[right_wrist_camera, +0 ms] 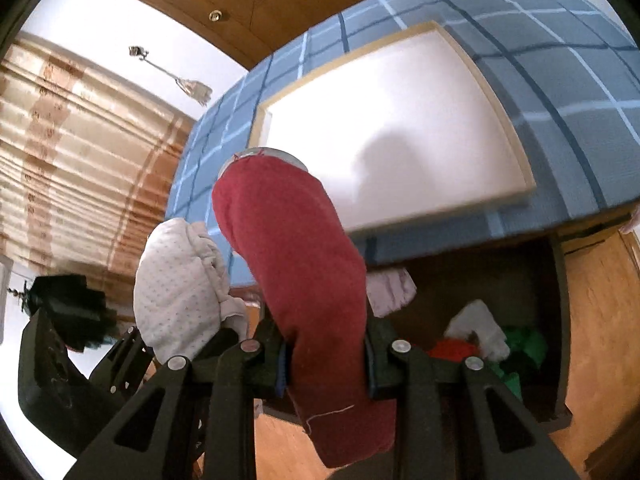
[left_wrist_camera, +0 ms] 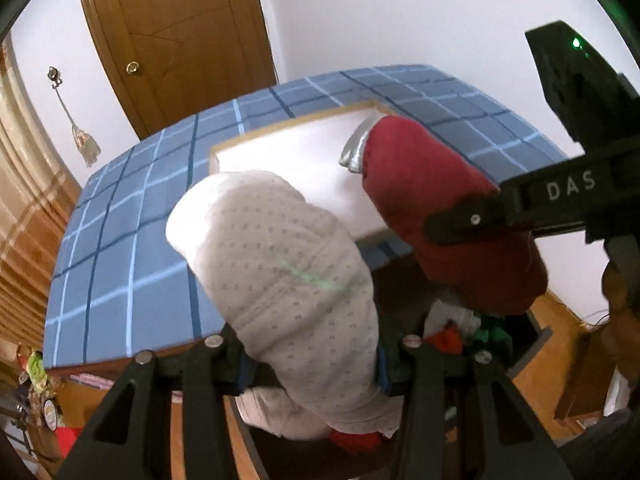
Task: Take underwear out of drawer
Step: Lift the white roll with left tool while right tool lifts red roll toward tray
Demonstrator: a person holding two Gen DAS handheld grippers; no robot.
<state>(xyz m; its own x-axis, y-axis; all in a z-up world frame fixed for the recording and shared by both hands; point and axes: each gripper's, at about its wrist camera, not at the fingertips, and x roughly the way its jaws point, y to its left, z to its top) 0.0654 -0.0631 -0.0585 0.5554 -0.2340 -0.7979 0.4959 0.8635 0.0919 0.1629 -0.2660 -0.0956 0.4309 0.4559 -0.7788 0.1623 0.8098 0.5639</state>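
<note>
Left gripper (left_wrist_camera: 310,364) clamps white dotted underwear (left_wrist_camera: 280,272); right gripper (right_wrist_camera: 326,364) clamps red underwear (right_wrist_camera: 296,264), both apparently clear above the drawer's rim (right_wrist_camera: 562,320).

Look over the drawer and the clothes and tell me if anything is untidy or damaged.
The open drawer is a jumble: white, red and green garments lie crumpled in a heap, none folded. The red underwear in the right claw trails a loose white thread near its lower end. The dotted white underwear in the left claw looks undamaged.
</note>
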